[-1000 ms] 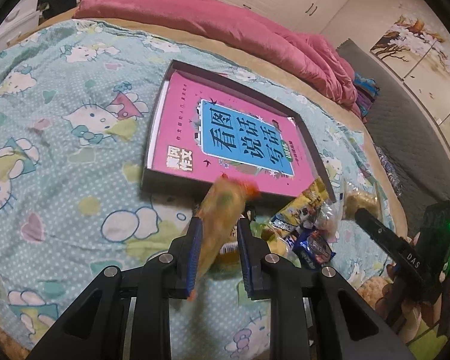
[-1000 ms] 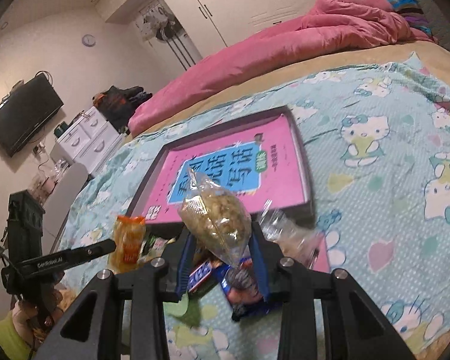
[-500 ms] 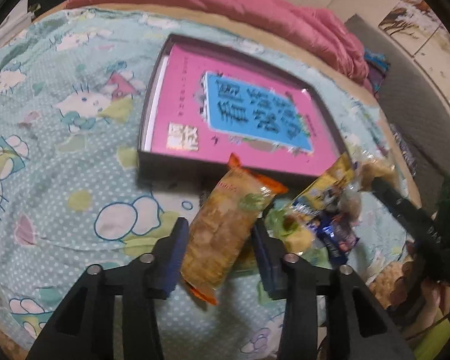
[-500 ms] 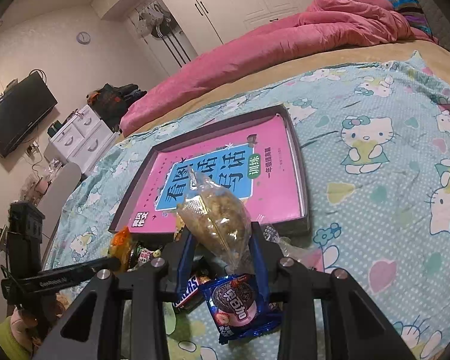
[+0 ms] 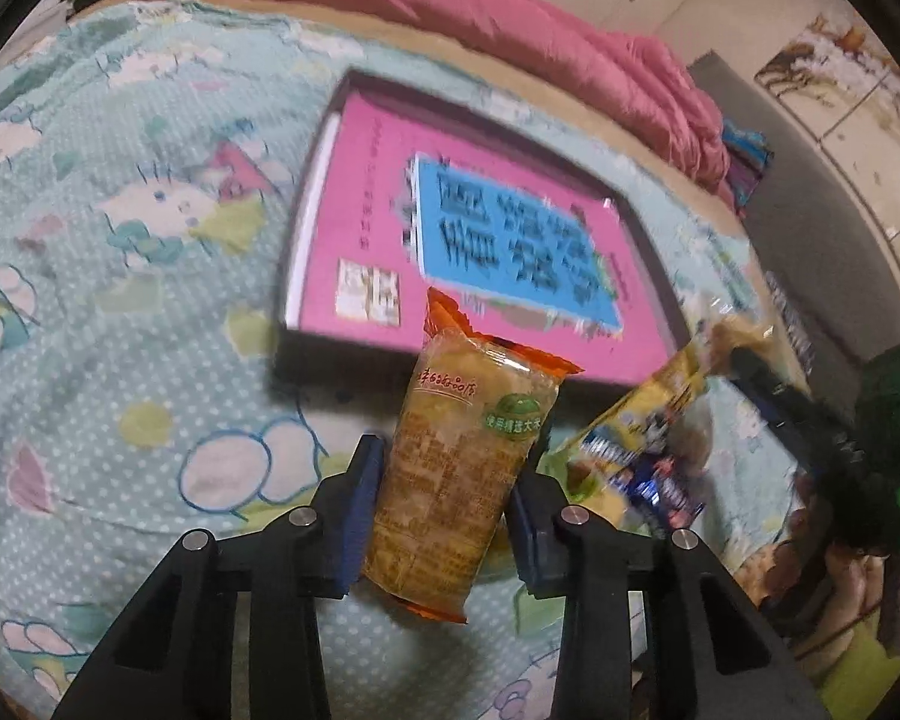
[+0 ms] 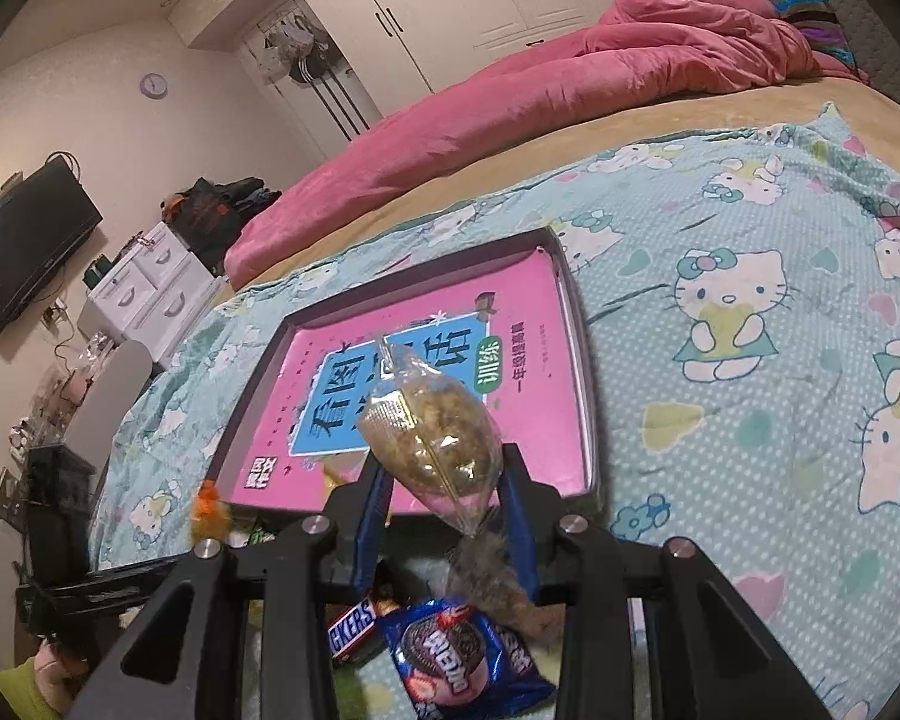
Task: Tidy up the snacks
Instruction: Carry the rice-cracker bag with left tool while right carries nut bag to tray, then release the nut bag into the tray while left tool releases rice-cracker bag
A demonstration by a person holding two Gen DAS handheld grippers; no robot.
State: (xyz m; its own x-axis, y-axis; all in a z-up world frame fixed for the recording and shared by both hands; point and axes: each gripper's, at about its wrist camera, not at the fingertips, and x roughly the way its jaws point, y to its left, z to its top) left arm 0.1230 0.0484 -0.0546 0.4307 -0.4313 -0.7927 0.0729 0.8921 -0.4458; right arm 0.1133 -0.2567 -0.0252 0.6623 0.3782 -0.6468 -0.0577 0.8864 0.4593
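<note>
- The left tongs (image 5: 450,501) squeeze an orange snack pack (image 5: 462,468) between their two fingers. The pack stands up tall, so I think it can drop straight down.
- The right tongs (image 6: 444,501) pinch a clear bag of crumbly snacks (image 6: 432,432) by its lower part, above the pile.
- Just under them, a cookie pack (image 6: 456,660) and a chocolate bar (image 6: 354,630) wait on the bed (image 6: 750,396).
- A bit farther lies the tray (image 6: 576,324) with a pink book (image 6: 522,408) inside. Both snacks hang near its front edge, likely headed there.

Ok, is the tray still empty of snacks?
Yes: the tray holds only the pink book; both held packets hang in front of it.
</note>
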